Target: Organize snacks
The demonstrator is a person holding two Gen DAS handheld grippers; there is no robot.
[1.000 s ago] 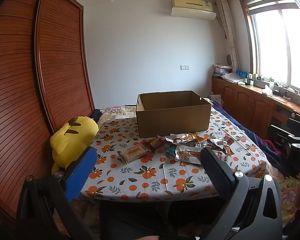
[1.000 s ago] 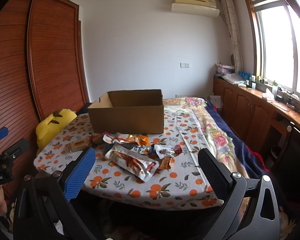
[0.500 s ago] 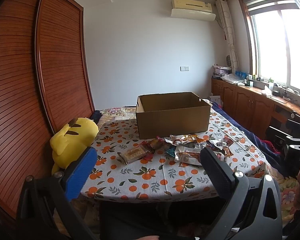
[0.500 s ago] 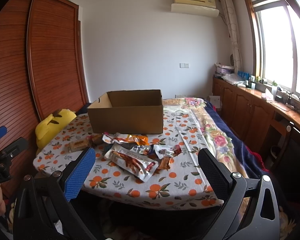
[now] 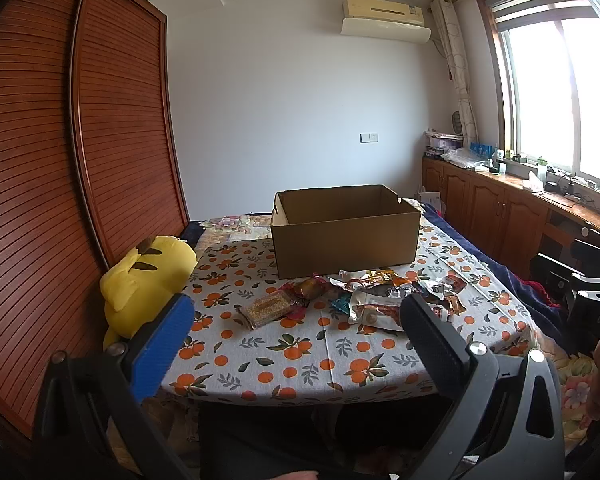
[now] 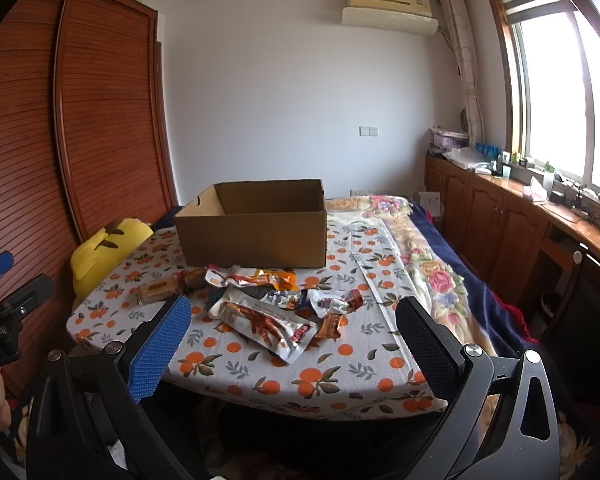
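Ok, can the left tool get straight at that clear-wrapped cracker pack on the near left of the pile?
Probably yes. The left tool is open and empty, and the cracker pack lies apart at the pile's left edge on the tablecloth, with nothing between. It sits short of the table, so it must move forward.

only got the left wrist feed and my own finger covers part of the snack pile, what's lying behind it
observer: a long silver packet with red print lies flat there, the snack nearest the front edge of the table.
operator: ok, and is the right hand-held gripper carrying anything, i just see its back
observer: no, the right hand-held gripper is open, with nothing between its fingers.
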